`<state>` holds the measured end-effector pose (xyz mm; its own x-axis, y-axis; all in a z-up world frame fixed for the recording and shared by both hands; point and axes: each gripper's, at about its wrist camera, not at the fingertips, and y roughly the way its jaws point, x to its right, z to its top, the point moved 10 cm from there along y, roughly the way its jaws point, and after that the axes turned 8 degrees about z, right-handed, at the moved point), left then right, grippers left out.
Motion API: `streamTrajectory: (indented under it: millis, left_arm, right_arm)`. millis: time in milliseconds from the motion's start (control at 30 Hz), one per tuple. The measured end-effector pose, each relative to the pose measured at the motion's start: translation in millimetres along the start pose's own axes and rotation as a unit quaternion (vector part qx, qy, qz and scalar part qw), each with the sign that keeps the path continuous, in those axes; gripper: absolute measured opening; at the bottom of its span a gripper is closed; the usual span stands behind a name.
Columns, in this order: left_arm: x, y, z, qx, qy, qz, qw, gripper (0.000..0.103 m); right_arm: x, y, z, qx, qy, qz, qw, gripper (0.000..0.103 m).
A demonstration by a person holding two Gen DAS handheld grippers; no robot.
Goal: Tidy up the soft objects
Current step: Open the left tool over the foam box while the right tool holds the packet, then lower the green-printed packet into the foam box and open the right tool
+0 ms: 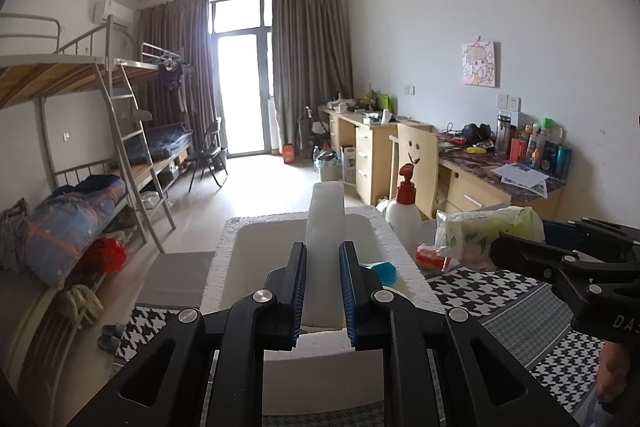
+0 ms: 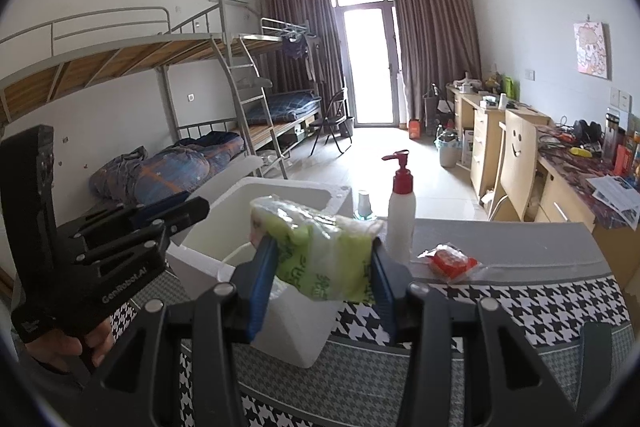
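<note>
The right tongs (image 2: 324,267) clamp a green-and-white tissue pack (image 2: 320,251) beside the white foam box (image 2: 280,195).

Foam box (image 1: 256,227) sits on the surface (image 1: 500,291), toward its left end. Left claw (image 1: 323,291) hangs over the box's near wall, foam slab (image 1: 326,215) upright between its pads. Right claw (image 2: 324,283) is at the box's right wall, holding the tissue pack (image 2: 320,251) above the rim. Right of the box on the surface — pump bottle (image 2: 401,215) toward the back, wrapped packet (image 2: 448,261) nearer and further right. A small cup (image 2: 363,205) stands behind the box's far right corner. Bunk beds (image 2: 200,67) along the left wall, desks (image 2: 560,195) along the right, door (image 2: 370,67) at the far end.
</note>
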<state>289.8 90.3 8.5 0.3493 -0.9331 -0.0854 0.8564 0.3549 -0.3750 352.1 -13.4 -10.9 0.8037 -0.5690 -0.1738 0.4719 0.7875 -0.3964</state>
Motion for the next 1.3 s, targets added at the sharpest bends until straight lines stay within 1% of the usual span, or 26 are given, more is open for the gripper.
streamTrajectory:
  millis: [167, 233, 267, 300, 333, 367, 400, 567, 800, 967, 1067, 1300]
  left_arm:
    - [-1, 8, -1, -0.006, -0.003, -0.001, 1.0000, 0.018]
    - [-2, 11, -2, -0.010, -0.002, 0.000, 0.9999, 0.023]
    - [-4, 13, -3, -0.015, -0.002, 0.001, 0.9999, 0.029]
    - [-7, 15, -5, -0.019, -0.006, 0.002, 0.9998, 0.043]
    - [-11, 16, -6, -0.022, -0.010, 0.006, 0.9997, 0.053]
    - [-16, 15, -5, -0.019, -0.017, 0.012, 0.9996, 0.073]
    - [-20, 14, -4, -0.014, -0.024, 0.016, 0.9995, 0.083]
    - [-32, 8, -4, -0.012, -0.032, 0.026, 0.9991, 0.090]
    - [-35, 8, -3, -0.014, -0.035, 0.033, 0.9987, 0.096]
    - [-43, 5, -4, -0.013, -0.039, 0.039, 0.9984, 0.097]
    - [-50, 4, -6, -0.014, -0.042, 0.046, 0.9979, 0.100]
    - [-63, -2, -7, -0.012, -0.047, 0.063, 0.9969, 0.102]
  right_arm:
    - [1, 6, 2, -0.005, -0.002, -0.001, 1.000, 0.050]
    - [1, 8, 3, -0.006, -0.003, -0.002, 1.000, 0.050]
    - [1, 9, 4, -0.007, -0.003, -0.002, 1.000, 0.050]
    - [1, 10, 3, -0.008, -0.004, -0.002, 1.000, 0.050]
    - [1, 11, 3, -0.008, -0.006, -0.002, 1.000, 0.050]
    - [1, 11, 3, -0.009, -0.006, -0.003, 1.000, 0.050]
    - [0, 12, 4, -0.010, -0.007, -0.002, 1.000, 0.050]
    - [-1, 13, 5, -0.011, -0.009, -0.002, 1.000, 0.050]
    - [-4, 15, 5, -0.014, -0.012, -0.001, 1.000, 0.050]
    - [-9, 19, 6, -0.017, -0.017, 0.002, 1.000, 0.050]
    - [-12, 22, 7, -0.019, -0.019, 0.004, 1.000, 0.050]
    - [-19, 33, 10, -0.025, -0.024, 0.011, 0.999, 0.050]
